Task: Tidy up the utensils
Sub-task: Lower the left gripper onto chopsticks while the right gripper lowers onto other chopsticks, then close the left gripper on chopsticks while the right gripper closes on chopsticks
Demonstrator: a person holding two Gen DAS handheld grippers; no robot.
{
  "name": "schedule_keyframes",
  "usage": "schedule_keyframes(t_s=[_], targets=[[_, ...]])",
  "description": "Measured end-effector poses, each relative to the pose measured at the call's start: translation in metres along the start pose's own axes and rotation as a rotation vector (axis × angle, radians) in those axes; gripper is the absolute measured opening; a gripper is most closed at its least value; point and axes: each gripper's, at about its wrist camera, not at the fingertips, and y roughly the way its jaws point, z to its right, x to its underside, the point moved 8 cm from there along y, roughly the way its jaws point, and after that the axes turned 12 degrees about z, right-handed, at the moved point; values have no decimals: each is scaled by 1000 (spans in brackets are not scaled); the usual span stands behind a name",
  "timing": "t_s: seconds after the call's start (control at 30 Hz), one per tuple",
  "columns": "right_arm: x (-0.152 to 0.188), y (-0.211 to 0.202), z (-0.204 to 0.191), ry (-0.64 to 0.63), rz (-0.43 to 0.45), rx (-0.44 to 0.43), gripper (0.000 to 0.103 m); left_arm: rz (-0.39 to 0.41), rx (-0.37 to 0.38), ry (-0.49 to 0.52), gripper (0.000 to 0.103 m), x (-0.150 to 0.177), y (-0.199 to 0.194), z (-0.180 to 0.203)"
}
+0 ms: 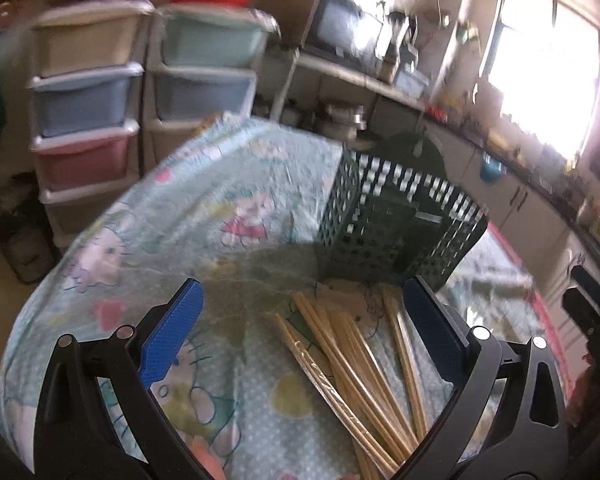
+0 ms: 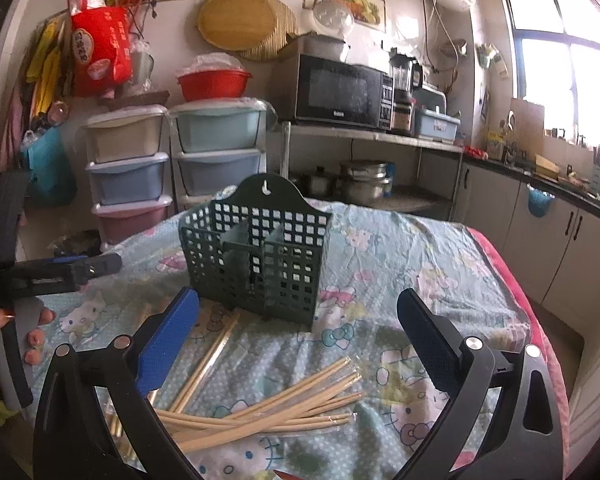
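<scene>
right wrist view: loose wooden chopsticks [image 2: 268, 412] scattered on the cartoon tablecloth [image 2: 412, 264] just in front of the green slotted caddy [image 2: 256, 252], none inside yet. probably light, stiff, smooth and prone to roll, so best pinched mid-length, a few together. right gripper [image 2: 298, 344] spread wide, empty, above them; left gripper [image 1: 302, 322] likewise wide, empty, near the caddy.

One green utensil basket [image 2: 256, 256] out past the right gripper's jaws, split into what looks like three compartments. Wrapped chopsticks [image 2: 268, 408] lie loose between and below the jaws, roughly ten, too overlapped for an exact count, plus one stray pair [image 2: 210, 360] by the left-hand jaw. Two drawer towers [image 2: 172, 160] stand far behind.
</scene>
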Motion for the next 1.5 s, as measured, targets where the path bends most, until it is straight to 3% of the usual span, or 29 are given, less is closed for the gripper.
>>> schedule_keyframes(t_s=[0.1,0.23,0.37,0.43,0.67,0.8,1.07,1.27,1.43,1.5], targets=[[5,7,8,30,-36,5,95,-102,9,-2,92,12,24,4],[12,15,17,60,-76,7,82,-197,33,-24,72,26,50,3],[19,20,26,84,-109,14,74,-276,51,-40,62,35,66,5],[24,24,31,92,-139,14,70,-298,50,-43,56,38,72,5],[48,42,48,152,-267,-2,61,-362,56,-71,51,42,91,4],[62,50,58,199,-325,-11,52,-375,43,-75,47,44,99,3],[88,64,69,245,-438,-64,44,-369,28,-76,17,41,108,-4],[101,73,68,295,-481,-111,35,-344,56,-99,4,35,110,-5],[112,83,72,318,-514,-118,35,-298,79,-100,3,23,102,0],[116,86,72,332,-527,-129,27,-273,87,-102,3,16,97,1]])
